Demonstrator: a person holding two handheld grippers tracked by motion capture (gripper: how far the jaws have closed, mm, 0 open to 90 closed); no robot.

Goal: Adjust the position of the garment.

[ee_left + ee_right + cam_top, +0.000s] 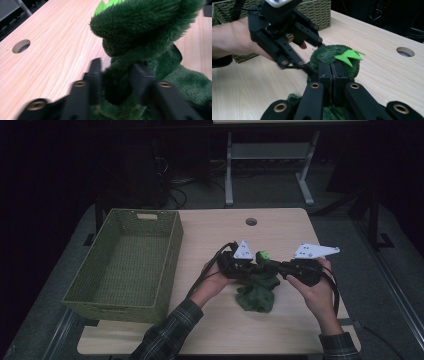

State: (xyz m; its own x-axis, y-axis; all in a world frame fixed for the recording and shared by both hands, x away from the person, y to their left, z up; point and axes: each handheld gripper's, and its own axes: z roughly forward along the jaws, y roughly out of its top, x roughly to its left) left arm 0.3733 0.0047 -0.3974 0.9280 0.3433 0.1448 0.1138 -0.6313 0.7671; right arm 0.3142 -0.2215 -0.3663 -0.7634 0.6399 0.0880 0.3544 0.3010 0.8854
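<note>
A: Best way to carry this step?

B: Keep both grips firm and lift together, so the green plush toy (257,291) doesn't sag on its way to the woven basket (125,265)

A: The tongs?

B: Right tongs (333,75) are pinched almost fully together on a thin fold of plush. Left tongs (116,75) stand partly apart, clamping a thicker roll below the head. The toy's body rests on the surface (280,227), mid-table, right of the basket
</note>
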